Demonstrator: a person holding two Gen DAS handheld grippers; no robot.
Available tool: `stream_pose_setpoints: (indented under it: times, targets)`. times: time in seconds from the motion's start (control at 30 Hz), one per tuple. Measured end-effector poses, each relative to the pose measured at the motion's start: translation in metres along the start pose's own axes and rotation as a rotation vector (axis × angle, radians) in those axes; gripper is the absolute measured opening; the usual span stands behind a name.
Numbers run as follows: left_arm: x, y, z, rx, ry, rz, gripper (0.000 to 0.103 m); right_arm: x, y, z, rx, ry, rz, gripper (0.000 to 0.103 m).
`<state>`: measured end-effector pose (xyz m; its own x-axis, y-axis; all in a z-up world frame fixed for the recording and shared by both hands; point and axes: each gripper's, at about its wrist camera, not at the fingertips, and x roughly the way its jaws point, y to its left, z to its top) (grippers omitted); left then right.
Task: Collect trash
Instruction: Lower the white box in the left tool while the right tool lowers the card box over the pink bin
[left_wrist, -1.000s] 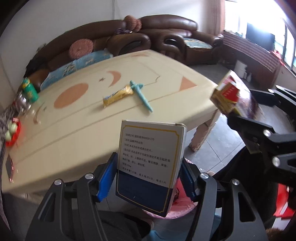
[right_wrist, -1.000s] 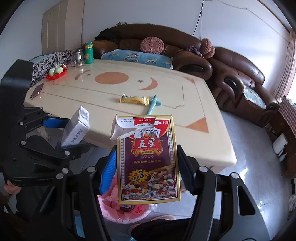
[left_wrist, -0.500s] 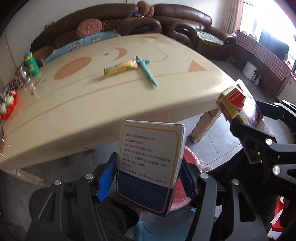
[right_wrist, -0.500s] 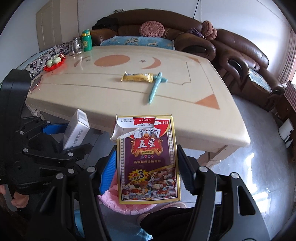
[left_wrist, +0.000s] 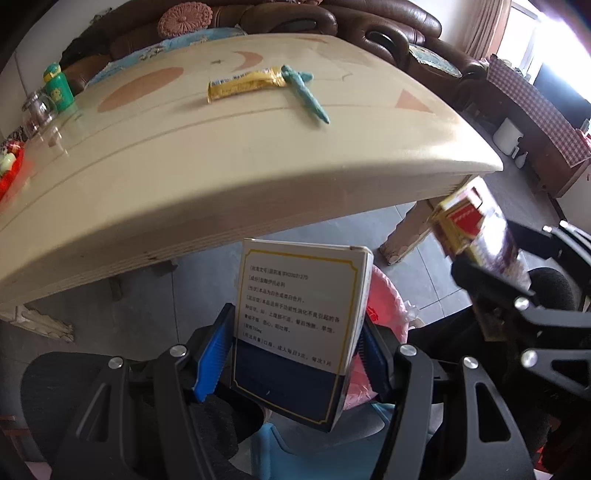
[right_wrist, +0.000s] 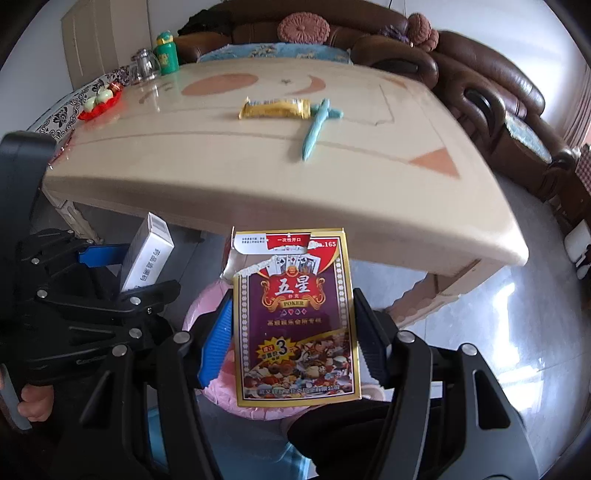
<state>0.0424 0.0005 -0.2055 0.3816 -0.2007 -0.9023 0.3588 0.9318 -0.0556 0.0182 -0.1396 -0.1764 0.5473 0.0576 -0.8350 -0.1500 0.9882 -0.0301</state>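
My left gripper is shut on a white and dark blue medicine box, held upright below the table's edge. My right gripper is shut on a purple and gold poker card box with a torn top flap. Both boxes hang over a bin lined with a pink bag, seen behind them in both wrist views. The right gripper and card box show at the right of the left wrist view. On the table lie a yellow snack wrapper and a teal toy sword.
The cream table overhangs just ahead of both grippers, one leg at the right. A green bottle, a glass jar and a red fruit dish stand at its far left. Brown sofas line the back; grey tiled floor lies to the right.
Both grippers have sunk with their boxes from above the tabletop to below its edge, over the pink-lined bin. The grips have not changed.
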Motion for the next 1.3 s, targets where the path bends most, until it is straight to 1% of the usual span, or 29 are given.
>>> stream_pose_setpoints:
  times: [0.27,0.47,0.9,1.07,1.2,1.3]
  targets:
    - [0.035,0.009,-0.001,-0.052,0.072,-0.028,0.061,0.037,-0.004,-0.017,0.025,0.083,0.008,0.060]
    - [0.063,0.012,-0.003,-0.076,0.129,-0.017,0.061,0.062,-0.009,-0.026,0.042,0.137,0.018,0.060]
    - [0.117,0.008,-0.006,-0.093,0.240,-0.037,0.061,0.111,-0.012,-0.039,0.049,0.237,0.025,0.060]
    - [0.139,0.013,-0.013,-0.111,0.282,-0.047,0.061,0.129,-0.012,-0.042,0.054,0.274,0.023,0.060]
    - [0.150,0.015,-0.018,-0.120,0.315,-0.048,0.061,0.144,-0.011,-0.045,0.052,0.306,0.024,0.060]
    - [0.157,0.018,-0.020,-0.119,0.331,-0.033,0.061,0.156,-0.012,-0.048,0.047,0.331,0.025,0.060]
